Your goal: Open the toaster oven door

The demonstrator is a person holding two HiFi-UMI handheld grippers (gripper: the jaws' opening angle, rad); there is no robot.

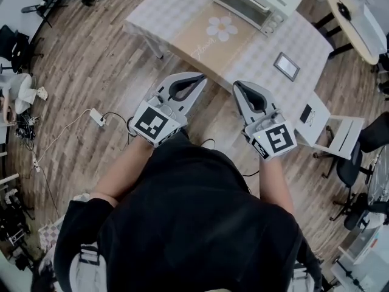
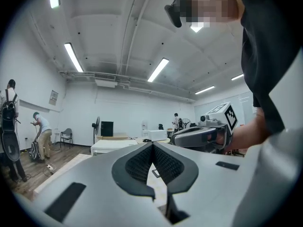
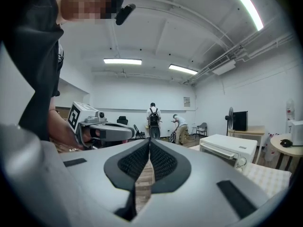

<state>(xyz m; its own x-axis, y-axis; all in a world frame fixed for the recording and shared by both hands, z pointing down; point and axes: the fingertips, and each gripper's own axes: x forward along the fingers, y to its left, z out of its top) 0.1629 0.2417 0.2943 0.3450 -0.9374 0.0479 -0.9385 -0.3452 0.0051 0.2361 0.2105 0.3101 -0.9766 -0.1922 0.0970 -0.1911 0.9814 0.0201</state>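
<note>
The toaster oven (image 1: pixel 258 2) stands on the surface (image 1: pixel 164 14) well ahead, its door (image 1: pixel 240 3) facing both tools. The right tool (image 1: pixel 238 87), closed and empty, looks slightly nearer than the left tool (image 1: pixel 199 79), which is also closed.

Bright, even light from ceiling strip lamps (image 2: pixel 157 70) high above the toaster oven (image 1: pixel 255 2); lamps blown out w/ glare. Soft, faint shadows on the counter (image 1: pixel 164 11) beside the oven. Gripper views: strong fisheye bend, dark corners. Pics mostly sharp.
</note>
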